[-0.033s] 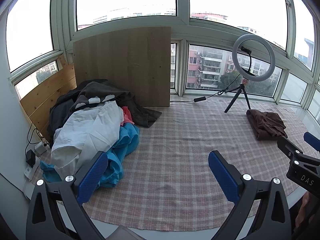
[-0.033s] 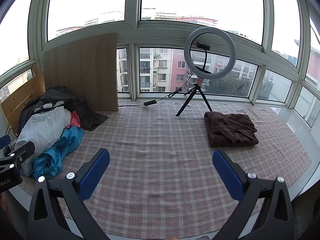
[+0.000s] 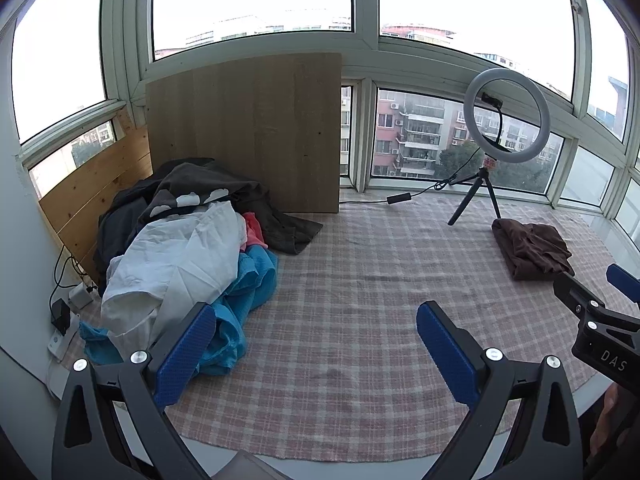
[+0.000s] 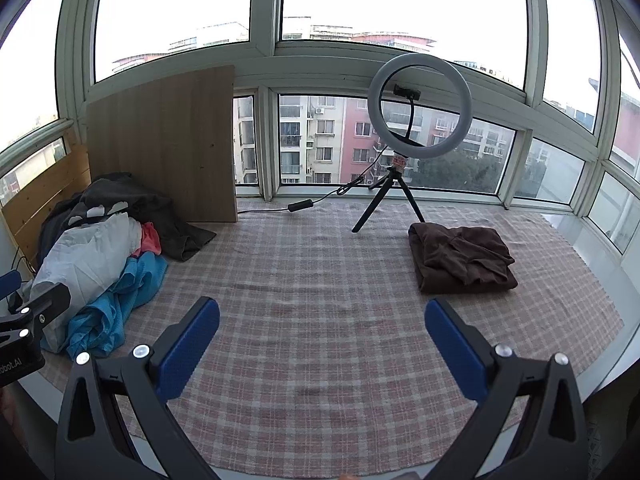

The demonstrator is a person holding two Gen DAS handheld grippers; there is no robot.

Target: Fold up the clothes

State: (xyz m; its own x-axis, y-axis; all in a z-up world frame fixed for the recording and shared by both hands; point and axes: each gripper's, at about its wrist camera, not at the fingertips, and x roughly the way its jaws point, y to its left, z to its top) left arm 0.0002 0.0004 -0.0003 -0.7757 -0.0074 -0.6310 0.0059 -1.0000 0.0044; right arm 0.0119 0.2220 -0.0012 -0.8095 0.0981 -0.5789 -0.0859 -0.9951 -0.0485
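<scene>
Both your tongs, left [image 3: 314, 344] and right [image 4: 322, 338], hang apart, holding nothing, above the bare middle of the pink plaid cloth [image 4: 320, 280] (presumably kept free for folding). The crumpled heap of white, blue and grey garments [image 3: 180, 264] sits left; the folded brown garment [image 4: 460, 260] lies well apart at the right.

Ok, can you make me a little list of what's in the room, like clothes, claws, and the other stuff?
surface: plaid cloth spread below the windows
messy pile: unfolded clothes on the left, white shirt on top, blue garment under it, dark garment behind
folded: brown garment on the right, near the tripod
left claw: open, holding nothing, above the cloth beside the pile
right claw: open, holding nothing, above the middle of the cloth
other stuff: ring light on a small tripod; wooden board leaning at the window
</scene>
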